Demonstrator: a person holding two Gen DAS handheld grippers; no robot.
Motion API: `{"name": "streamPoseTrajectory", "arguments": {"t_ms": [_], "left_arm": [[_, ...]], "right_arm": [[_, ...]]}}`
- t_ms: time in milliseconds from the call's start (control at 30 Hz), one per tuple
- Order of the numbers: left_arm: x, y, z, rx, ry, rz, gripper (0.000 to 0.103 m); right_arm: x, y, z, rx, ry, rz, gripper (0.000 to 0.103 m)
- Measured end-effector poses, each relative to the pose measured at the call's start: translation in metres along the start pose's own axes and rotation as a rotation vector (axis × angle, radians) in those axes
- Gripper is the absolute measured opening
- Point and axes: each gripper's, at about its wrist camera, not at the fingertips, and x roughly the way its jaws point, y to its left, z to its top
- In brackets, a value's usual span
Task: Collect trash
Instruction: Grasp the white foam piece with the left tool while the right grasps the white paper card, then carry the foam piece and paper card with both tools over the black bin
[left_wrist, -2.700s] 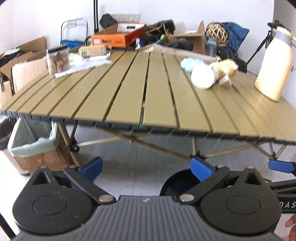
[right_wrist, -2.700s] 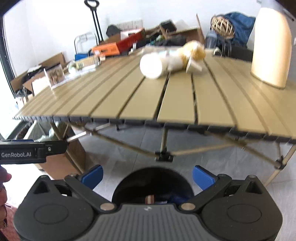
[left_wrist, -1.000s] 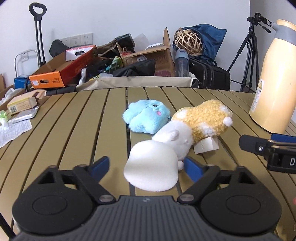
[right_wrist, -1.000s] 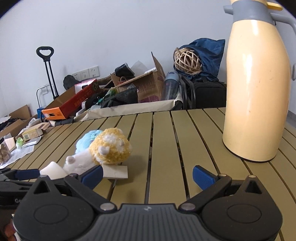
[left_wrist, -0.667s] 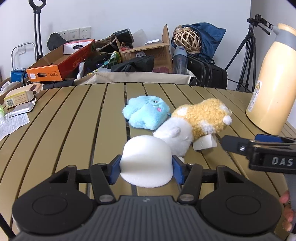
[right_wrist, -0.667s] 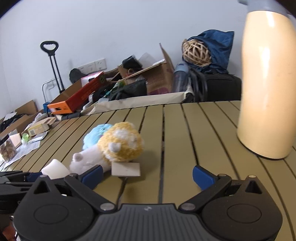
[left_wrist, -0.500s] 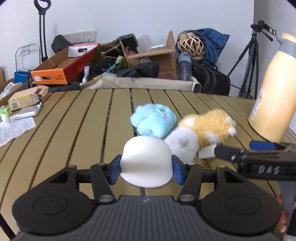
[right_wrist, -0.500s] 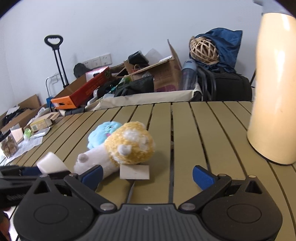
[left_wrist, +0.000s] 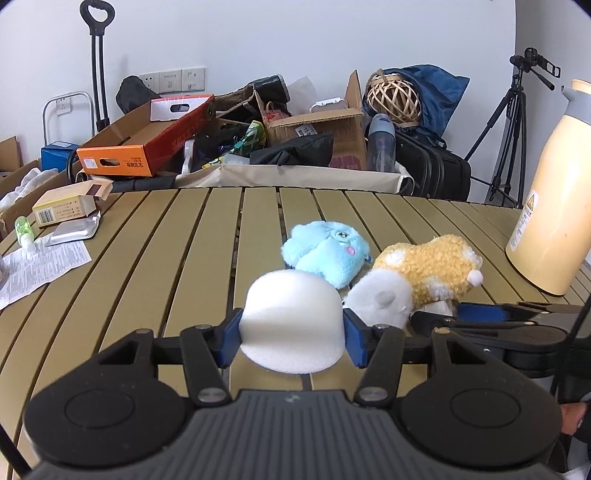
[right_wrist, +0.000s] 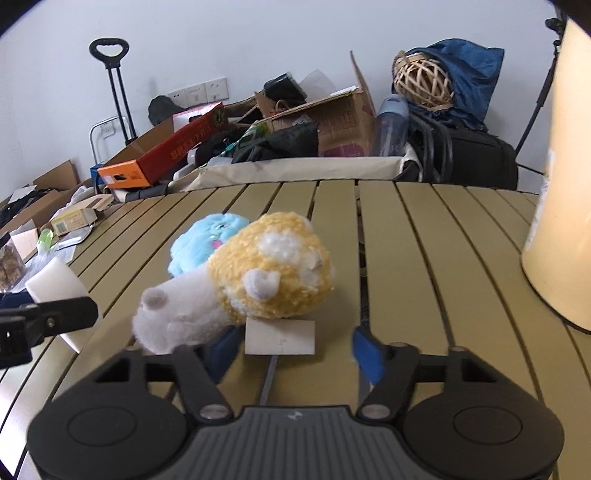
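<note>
We are working over a tan slatted folding table (left_wrist: 192, 258), the largest thing in front of us, with a tall cream thermos jug (left_wrist: 550, 206) standing at its right edge. Behind the table, an open brown cardboard box (left_wrist: 325, 133) is holding dark bags and papers, and a long orange carton (left_wrist: 147, 144) is lying open beside it.

On the slats, a yellow-and-white plush toy (right_wrist: 258, 280) is lying on its side, touching a light-blue plush toy (left_wrist: 325, 254) just behind it.

Our left gripper (left_wrist: 291, 338) is pinching a white foam cylinder (left_wrist: 291, 325) squarely between its blue pads, one pad pressed on each side, the foam sitting just in front of the blue plush. Whether the foam is resting on the slats, we cannot tell.

Our right gripper (right_wrist: 291, 350) is holding its jaws spread around a small pale rectangular block (right_wrist: 280, 336), which is lying on the table against the underside of the yellow plush. The block is sitting between the two blue pads, nearer the left one, and neither pad is plainly touching it.
</note>
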Motion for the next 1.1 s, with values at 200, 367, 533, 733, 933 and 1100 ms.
{"name": "streamPoseTrajectory", "arguments": {"t_ms": [200, 367, 533, 733, 933, 1100], "left_arm": [[-0.001, 0.002, -0.005, -0.004, 0.009, 0.004, 0.056], [-0.004, 0.003, -0.006, -0.011, 0.006, 0.004, 0.056], [-0.01, 0.003, -0.007, -0.014, 0.003, 0.001, 0.056], [-0.02, 0.001, -0.009, -0.01, -0.001, -0.01, 0.056], [-0.036, -0.006, -0.016, -0.002, -0.01, -0.024, 0.056], [-0.052, -0.011, -0.02, 0.007, -0.023, -0.036, 0.056]], "right_arm": [[-0.002, 0.003, -0.002, 0.003, -0.003, 0.011, 0.031], [-0.01, 0.003, -0.005, 0.014, -0.017, 0.013, 0.027], [-0.024, 0.003, -0.01, 0.023, -0.033, 0.015, 0.025], [-0.054, 0.004, -0.021, 0.023, -0.08, 0.022, 0.024], [-0.081, 0.007, -0.032, 0.031, -0.115, 0.029, 0.024], [-0.101, 0.011, -0.039, 0.025, -0.141, 0.03, 0.024]]}}
